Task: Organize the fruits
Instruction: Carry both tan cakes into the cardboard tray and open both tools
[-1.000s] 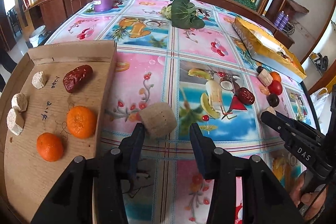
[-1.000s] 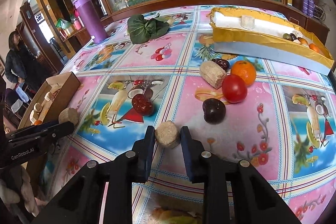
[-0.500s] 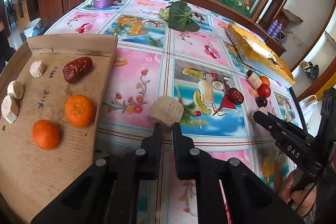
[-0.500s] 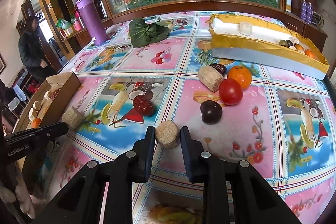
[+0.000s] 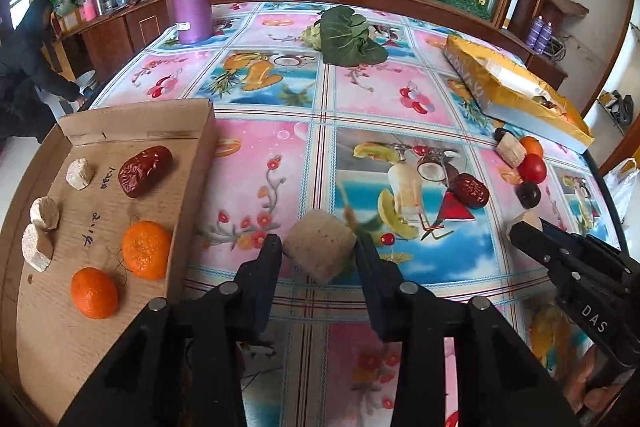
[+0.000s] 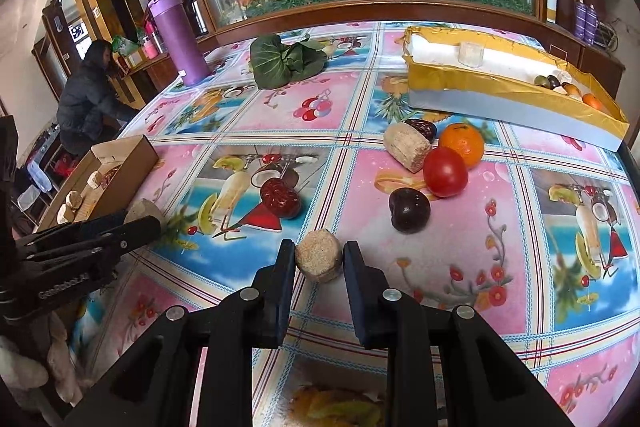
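Observation:
My left gripper (image 5: 318, 251) has its jaws around a tan biscuit-like chunk (image 5: 320, 249), touching it on both sides, beside the cardboard tray (image 5: 192, 163). The tray holds a red date (image 5: 145, 170), two oranges (image 5: 145, 254) and three pale chunks (image 5: 45, 213). My right gripper (image 6: 319, 261) is shut on a round tan chunk (image 6: 319, 259) just above the tablecloth. Ahead of it lie a dark plum (image 6: 410, 209), a tomato (image 6: 445, 171), an orange (image 6: 461, 145), a tan log piece (image 6: 407, 147) and a red date (image 6: 280, 197).
A gold-rimmed box (image 6: 512, 95) with some fruit stands at the far right. A green leafy bundle (image 6: 286, 61) and a purple flask (image 6: 178, 35) stand at the back. A person (image 6: 88, 99) crouches beyond the table's left edge.
My left gripper opened from a shut pinch behind the chunk and now spans the tan chunk. The right gripper still holds its round chunk, nearly unmoved.

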`<state>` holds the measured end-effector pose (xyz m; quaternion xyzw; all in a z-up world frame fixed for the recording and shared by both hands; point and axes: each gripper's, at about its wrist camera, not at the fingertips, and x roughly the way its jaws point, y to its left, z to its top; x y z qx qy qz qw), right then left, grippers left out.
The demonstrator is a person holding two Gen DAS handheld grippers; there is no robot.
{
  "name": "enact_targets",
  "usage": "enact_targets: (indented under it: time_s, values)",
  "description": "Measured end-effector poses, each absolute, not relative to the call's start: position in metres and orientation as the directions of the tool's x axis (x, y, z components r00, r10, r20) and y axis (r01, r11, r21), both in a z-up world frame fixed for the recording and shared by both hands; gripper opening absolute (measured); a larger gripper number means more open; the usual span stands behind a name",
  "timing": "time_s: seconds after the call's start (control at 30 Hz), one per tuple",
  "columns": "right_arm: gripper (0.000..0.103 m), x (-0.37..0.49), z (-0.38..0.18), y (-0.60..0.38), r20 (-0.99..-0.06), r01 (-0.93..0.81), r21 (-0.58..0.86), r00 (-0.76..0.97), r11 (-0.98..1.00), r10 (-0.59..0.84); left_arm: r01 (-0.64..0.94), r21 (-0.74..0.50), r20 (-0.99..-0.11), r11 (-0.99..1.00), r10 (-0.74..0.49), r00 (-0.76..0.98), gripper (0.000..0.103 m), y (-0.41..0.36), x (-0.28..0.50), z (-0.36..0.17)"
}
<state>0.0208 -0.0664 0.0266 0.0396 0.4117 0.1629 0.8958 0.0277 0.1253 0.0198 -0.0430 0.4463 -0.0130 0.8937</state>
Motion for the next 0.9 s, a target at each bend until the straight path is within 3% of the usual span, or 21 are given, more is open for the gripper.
enact_targets:
  time_s: [0.33, 0.63, 0.9]
  values:
    - [0.027, 0.015, 0.035, -0.065, -0.711, -0.256, 0.19, 0.629, 0.948, 0.313, -0.024, -0.231, -0.747, 0.973, -0.161, 0.645, 0.037, 0.167, -0.015, 0.058]
    - [0.027, -0.021, 0.091, 0.009, -0.642, -0.428, 0.276, 0.585, 0.861, 0.496, -0.215, -0.171, -0.778, 0.962, 0.002, 0.628, 0.037, 0.277, -0.047, 0.056]
    - [0.027, -0.032, 0.08, 0.129, -0.695, -0.593, 0.266, 0.428, 0.76, 0.578, -0.285, -0.106, -0.847, 0.953, 0.063, 0.528, 0.038, 0.32, -0.035, 0.03]
